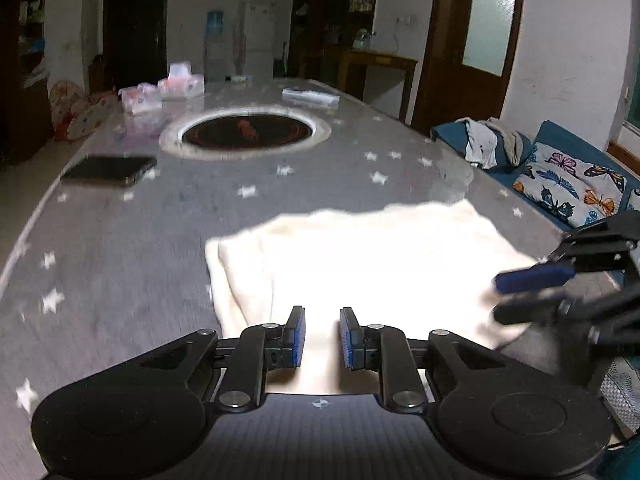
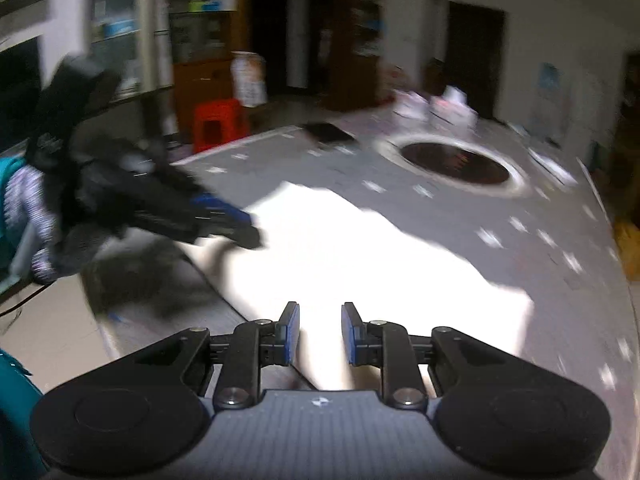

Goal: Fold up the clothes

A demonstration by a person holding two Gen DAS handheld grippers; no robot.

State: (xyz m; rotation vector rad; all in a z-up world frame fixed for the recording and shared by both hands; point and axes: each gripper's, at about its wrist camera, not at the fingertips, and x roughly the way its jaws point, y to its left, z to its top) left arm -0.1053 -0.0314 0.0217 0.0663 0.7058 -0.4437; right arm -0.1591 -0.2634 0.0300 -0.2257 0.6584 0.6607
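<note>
A cream cloth lies folded flat on the grey star-patterned table; it is glaring white in the right wrist view. My left gripper hovers over the cloth's near edge, its blue pads parted and nothing pinched between them. It shows blurred at the cloth's left corner in the right wrist view. My right gripper is open above the cloth's near part. From the left wrist view the right gripper sits at the cloth's right edge with its fingers apart.
A round dark hob is set into the table's middle, with a black phone to its left and tissue packs behind. A blue sofa with a butterfly pillow stands to the right. A red stool is beyond the table.
</note>
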